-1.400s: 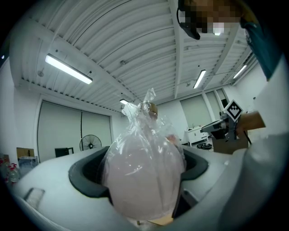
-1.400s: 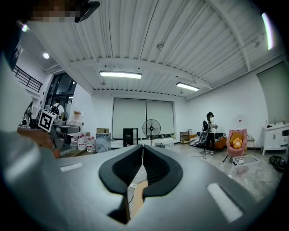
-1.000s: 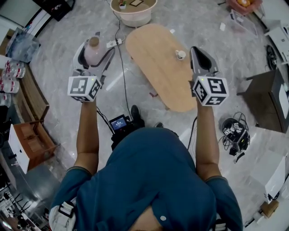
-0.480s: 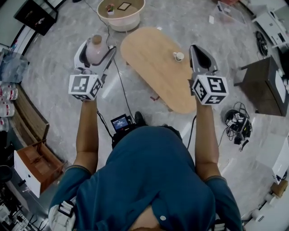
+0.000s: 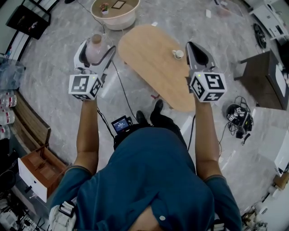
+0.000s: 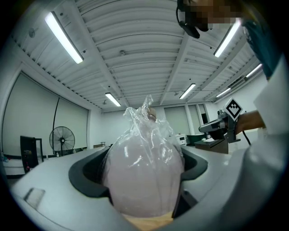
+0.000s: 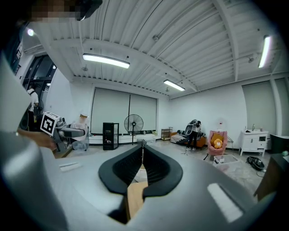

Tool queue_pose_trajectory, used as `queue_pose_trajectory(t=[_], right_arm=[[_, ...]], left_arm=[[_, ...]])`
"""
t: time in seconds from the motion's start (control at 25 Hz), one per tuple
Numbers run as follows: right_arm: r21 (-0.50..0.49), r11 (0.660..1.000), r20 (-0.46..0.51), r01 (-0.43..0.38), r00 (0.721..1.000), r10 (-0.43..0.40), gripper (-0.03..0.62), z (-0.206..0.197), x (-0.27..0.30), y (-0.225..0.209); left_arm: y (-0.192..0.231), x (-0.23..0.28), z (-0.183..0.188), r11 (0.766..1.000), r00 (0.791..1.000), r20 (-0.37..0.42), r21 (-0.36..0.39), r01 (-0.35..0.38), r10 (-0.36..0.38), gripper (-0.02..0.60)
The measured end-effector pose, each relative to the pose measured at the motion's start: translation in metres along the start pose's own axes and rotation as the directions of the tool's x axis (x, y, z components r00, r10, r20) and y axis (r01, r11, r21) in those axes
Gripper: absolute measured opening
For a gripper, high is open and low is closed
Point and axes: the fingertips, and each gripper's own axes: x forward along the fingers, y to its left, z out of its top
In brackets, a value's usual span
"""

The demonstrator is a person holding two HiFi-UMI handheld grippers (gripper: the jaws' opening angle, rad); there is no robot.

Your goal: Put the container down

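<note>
A pale pink container [image 5: 94, 50] wrapped in clear plastic, with a tan cap, sits between the jaws of my left gripper [image 5: 99, 45], which is shut on it. It is held in the air left of the oval wooden table [image 5: 149, 63]. In the left gripper view the container [image 6: 144, 176] fills the gap between the jaws. My right gripper [image 5: 190, 44] is shut with nothing in it, above the table's right side and next to a small white cup [image 5: 179, 54]. In the right gripper view its jaws [image 7: 142, 146] meet at the tip.
A round white tub-like table [image 5: 115, 13] stands beyond the wooden table. A cable [image 5: 122, 85] runs across the floor to a small screen device [image 5: 120, 123]. A wooden box [image 5: 38, 169] is at left, a dark cabinet [image 5: 262, 76] and a cable bundle [image 5: 238, 119] at right.
The floor and table have slid a little across the head view, and a foot now shows ahead of the person. Both grippers keep their pose; the left still holds the container.
</note>
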Motion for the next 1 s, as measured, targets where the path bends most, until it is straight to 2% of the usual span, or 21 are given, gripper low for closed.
queue_pose_trajectory(t=[0.24, 0.56, 1.0], right_arm=[[0.027, 0.999, -0.005, -0.030, 1.000, 0.030, 0.015, -0.010, 0.029, -0.020], [0.041, 0.992, -0.017, -0.118, 0.993, 0.119, 0.015, -0.014, 0.084, -0.040], [0.049, 0.975, -0.029, -0.215, 0.976, 0.217, 0.015, -0.025, 0.148, -0.067]], left_arm=[[0.004, 0.024, -0.010, 1.000, 1.000, -0.019, -0.002, -0.021, 0.021, 0.422], [0.015, 0.063, -0.020, 0.998, 0.997, -0.034, 0.001, -0.065, 0.065, 0.422], [0.015, 0.113, -0.052, 0.994, 0.992, -0.054, -0.008, -0.111, 0.110, 0.422]])
